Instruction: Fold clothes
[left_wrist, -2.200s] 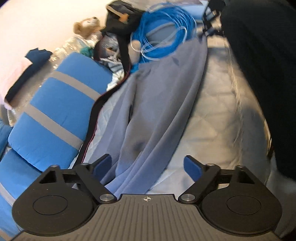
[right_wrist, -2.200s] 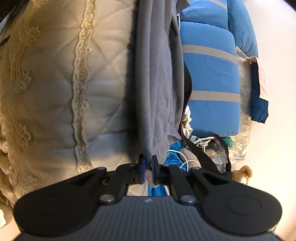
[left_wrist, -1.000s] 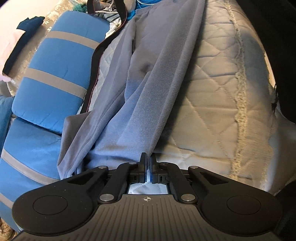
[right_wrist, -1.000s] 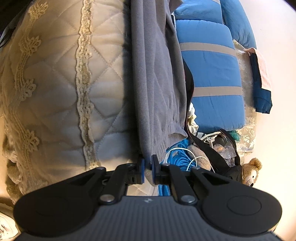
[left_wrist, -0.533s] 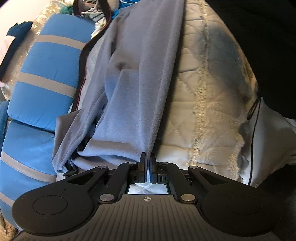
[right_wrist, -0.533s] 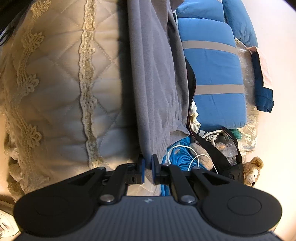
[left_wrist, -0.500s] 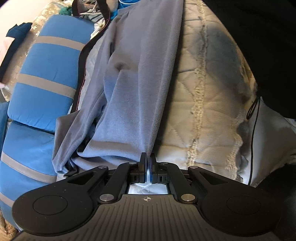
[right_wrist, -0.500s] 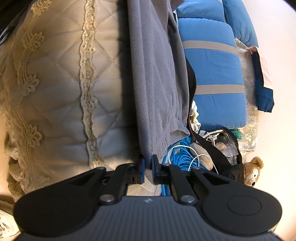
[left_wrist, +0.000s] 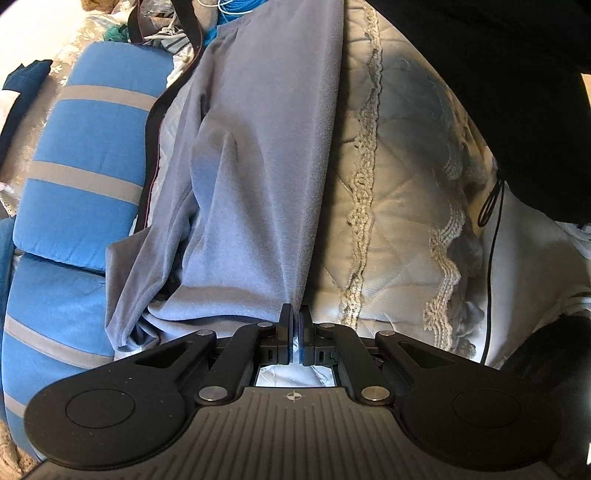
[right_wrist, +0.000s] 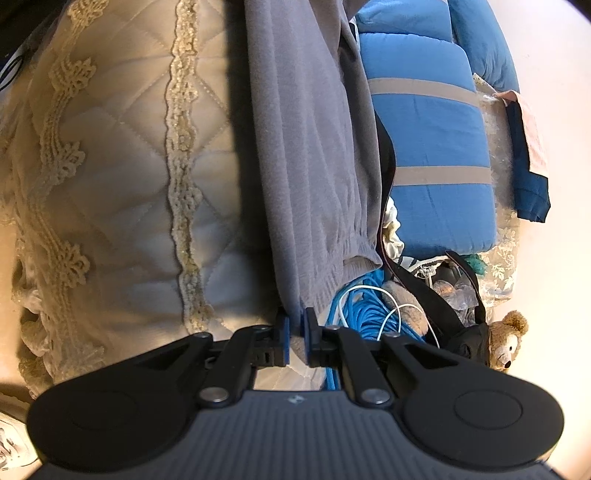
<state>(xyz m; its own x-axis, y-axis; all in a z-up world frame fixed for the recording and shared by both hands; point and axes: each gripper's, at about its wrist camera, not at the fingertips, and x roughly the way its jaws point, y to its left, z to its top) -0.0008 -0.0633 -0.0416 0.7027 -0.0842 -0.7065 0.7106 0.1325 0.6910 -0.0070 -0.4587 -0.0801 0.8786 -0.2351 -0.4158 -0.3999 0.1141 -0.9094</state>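
Grey trousers: soft, limp; left hand-held gripper and right hand-held gripper each clamped on opposite end edges.

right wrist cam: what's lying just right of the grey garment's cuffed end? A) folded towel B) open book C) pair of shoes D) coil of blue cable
D: a coil of blue cable lies bunched right beside the ribbed cuff of the grey garment, just ahead of the right gripper.
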